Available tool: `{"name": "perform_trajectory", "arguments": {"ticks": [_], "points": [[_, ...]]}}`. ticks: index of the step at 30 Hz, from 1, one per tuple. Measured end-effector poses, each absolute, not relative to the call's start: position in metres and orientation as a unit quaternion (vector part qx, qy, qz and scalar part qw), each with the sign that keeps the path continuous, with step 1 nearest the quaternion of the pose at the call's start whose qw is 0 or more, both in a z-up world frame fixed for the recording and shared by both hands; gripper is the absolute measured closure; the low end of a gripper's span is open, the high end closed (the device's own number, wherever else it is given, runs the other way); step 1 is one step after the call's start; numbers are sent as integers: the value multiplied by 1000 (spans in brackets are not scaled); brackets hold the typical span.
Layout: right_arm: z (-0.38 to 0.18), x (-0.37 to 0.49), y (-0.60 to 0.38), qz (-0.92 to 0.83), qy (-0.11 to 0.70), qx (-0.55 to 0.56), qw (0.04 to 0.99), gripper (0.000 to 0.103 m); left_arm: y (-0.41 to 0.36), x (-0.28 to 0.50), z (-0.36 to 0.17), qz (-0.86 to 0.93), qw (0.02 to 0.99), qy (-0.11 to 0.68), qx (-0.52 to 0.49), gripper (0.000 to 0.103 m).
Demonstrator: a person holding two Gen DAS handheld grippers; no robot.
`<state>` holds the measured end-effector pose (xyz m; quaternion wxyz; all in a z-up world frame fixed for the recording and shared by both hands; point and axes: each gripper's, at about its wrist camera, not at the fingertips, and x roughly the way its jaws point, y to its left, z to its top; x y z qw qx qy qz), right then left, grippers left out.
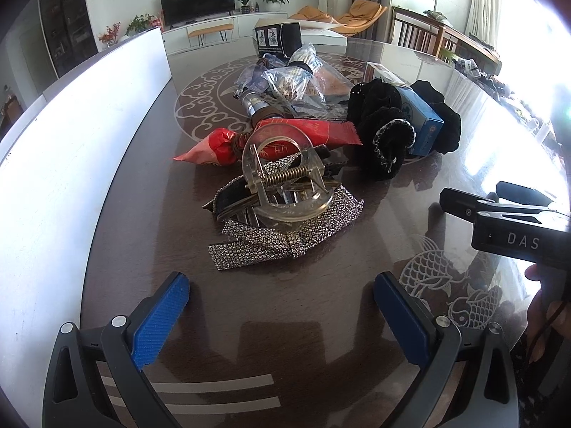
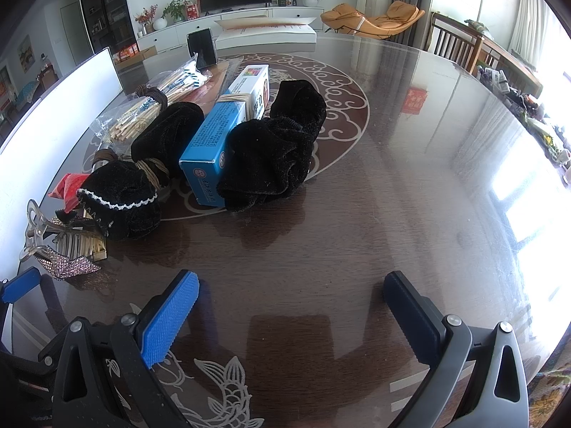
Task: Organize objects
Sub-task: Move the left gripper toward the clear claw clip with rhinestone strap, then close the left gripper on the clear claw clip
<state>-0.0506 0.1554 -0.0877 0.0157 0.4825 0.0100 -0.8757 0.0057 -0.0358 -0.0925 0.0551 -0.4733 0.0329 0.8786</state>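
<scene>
A pile of small objects lies on the round dark table (image 1: 285,339). Nearest my left gripper (image 1: 282,306), which is open and empty, sit a clear hair claw clip (image 1: 285,182) on a rhinestone bow (image 1: 285,235). Behind them are a red snack packet (image 1: 271,139), bagged items (image 1: 282,82), black velvet scrunchies (image 1: 385,125) and a blue box (image 1: 421,121). My right gripper (image 2: 291,306) is open and empty, short of the blue box (image 2: 214,142) and a scrunchie (image 2: 278,146). It also shows at the right in the left wrist view (image 1: 499,210).
A long white board (image 1: 71,135) stands along the table's left side. A black box (image 1: 274,39) and a white flat box (image 2: 267,28) sit at the far edge. Bagged chopsticks (image 2: 153,107) lie at the left. Chairs (image 2: 453,42) stand beyond the table.
</scene>
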Motion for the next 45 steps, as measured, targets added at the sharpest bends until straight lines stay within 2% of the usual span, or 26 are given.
{"name": "perform_trajectory", "arguments": {"ticks": [10,16,19,24,28,31,35,36,37,38,40,45], "points": [[-88,-50,155,-876,10,483,16,0,-43,-6,-89,865,37,25,-500,0],[-88,-50,155,-876,10,483,16,0,-57,-21,-71,884,31,5,-466,0],[-88,-50,155,-876,10,483,16,0,-51,-25,-70,887,73,14,-457,0],[-88,-51,155,-876,10,483,16,0,-35,-8,-71,856,214,7,-470,0],[-88,-50,155,-876,10,483,16,0,-40,3,-65,856,232,-4,-461,0],[-88,-50,155,-876,10,483,15,0,-44,-5,-64,871,183,18,-456,0],[-88,-50,155,-876,10,483,16,0,-22,-18,-69,874,178,91,-443,0],[-88,-50,155,-876,10,483,16,0,-13,-18,-70,874,180,114,-436,13],[-88,-50,155,-876,10,483,16,0,-6,-19,-72,871,183,129,-437,36],[-88,-50,155,-876,10,483,16,0,-2,-20,-75,868,180,136,-443,45],[-88,-50,155,-876,10,483,16,0,-4,-18,-74,872,173,118,-442,49],[-88,-50,155,-876,10,483,16,0,-37,16,-70,885,94,31,-456,50]]}}
